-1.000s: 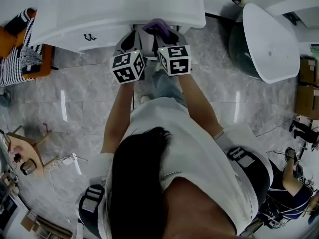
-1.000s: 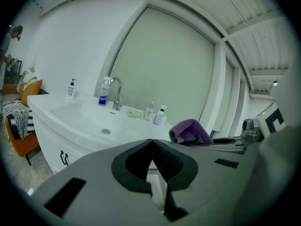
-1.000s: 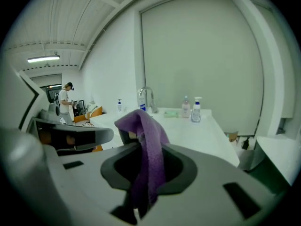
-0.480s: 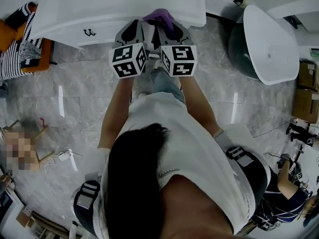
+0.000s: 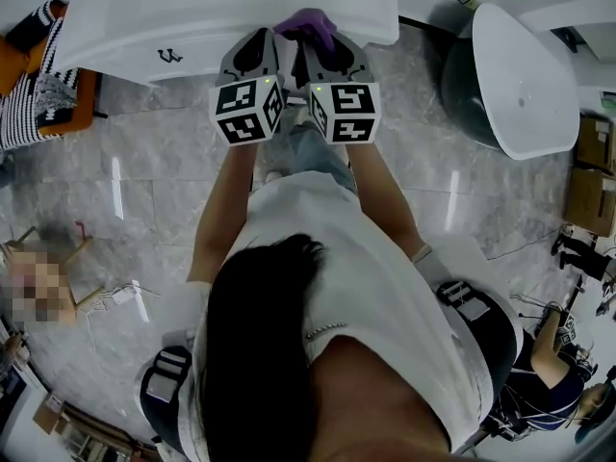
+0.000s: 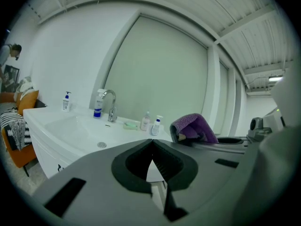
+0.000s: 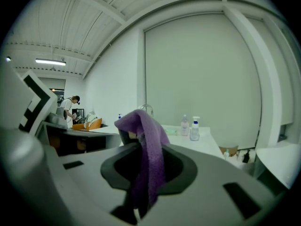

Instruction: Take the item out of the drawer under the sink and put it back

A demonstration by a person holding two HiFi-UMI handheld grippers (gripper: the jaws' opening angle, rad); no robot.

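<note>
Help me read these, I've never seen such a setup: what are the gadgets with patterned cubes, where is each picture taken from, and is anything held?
No robot here: a person stands at a white sink counter holding a two-jaw gripper in each hand; the marker cubes are part of those grippers. The head view comes from a camera on the person's head, looking steeply down. The other two cameras ride on the grippers and look along their jaws. The right gripper is shut on a purple cloth that drapes over its jaws. The left gripper has its jaws together, nothing between them. On the counter stand a faucet and several bottles.
</note>
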